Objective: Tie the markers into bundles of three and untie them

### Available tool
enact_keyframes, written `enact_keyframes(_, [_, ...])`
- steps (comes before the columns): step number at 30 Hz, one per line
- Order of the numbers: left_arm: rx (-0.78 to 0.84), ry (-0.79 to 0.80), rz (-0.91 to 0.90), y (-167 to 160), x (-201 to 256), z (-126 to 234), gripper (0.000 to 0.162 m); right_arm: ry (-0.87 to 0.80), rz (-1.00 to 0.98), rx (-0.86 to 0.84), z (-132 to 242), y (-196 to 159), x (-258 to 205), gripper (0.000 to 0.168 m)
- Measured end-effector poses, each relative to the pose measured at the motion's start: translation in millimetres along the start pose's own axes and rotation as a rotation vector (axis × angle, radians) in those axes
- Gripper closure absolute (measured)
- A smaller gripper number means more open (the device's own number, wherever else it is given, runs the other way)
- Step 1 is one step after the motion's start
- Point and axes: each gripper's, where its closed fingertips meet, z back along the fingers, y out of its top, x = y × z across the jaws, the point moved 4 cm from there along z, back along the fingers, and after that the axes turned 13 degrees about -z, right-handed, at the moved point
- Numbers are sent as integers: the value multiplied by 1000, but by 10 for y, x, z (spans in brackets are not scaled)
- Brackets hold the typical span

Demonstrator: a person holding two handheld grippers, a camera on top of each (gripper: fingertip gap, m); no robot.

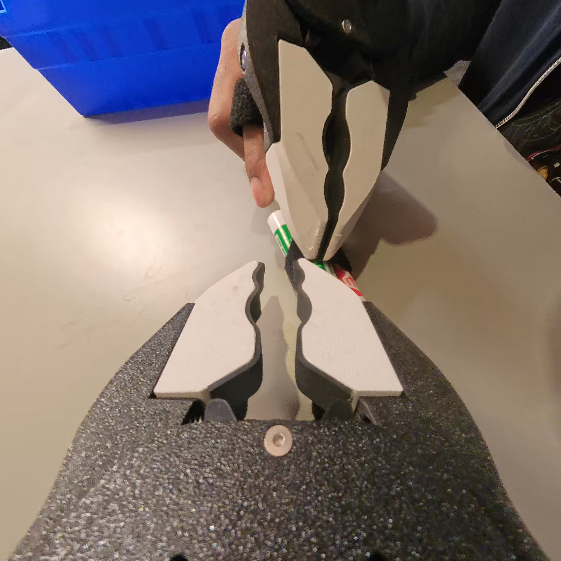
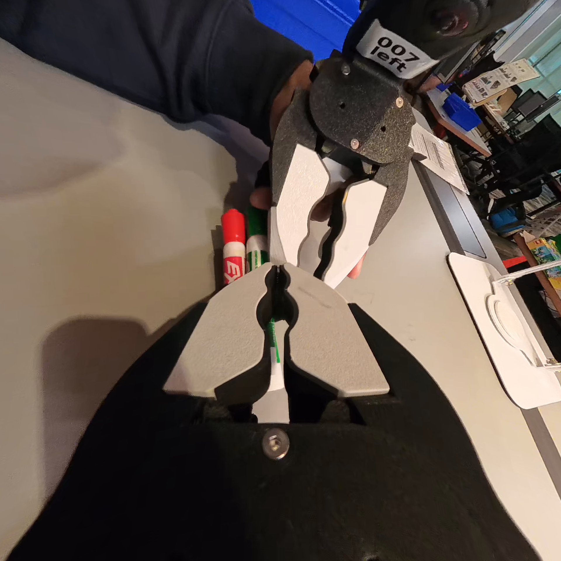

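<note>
- Jaws of the right gripper (image 2: 280,268) are pressed together at the tips, pinching something thin and black; those of the left gripper (image 1: 280,265) stand slightly apart, empty.
- Green marker (image 2: 257,243) and red marker (image 2: 233,243) lie side by side on the grey table (image 2: 106,243), under both grippers' tips.
- Blue bin (image 1: 115,60) sits well behind.

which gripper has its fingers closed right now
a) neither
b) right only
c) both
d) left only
b: in the right wrist view the right gripper has its grey fingertips pinched together on something thin and black above the green-and-white marker, while the left gripper in its own view shows a clear gap between its fingertips.
</note>
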Motion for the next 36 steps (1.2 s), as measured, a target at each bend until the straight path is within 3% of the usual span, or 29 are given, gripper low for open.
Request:
enact_keyframes(18, [-92, 135, 86, -129, -116, 156, 144, -134, -117, -96, -127, -42, 254, 168])
enact_keyframes(36, [-111, 84, 156, -125, -66, 56, 123, -182, -124, -79, -101, -91, 318, 168])
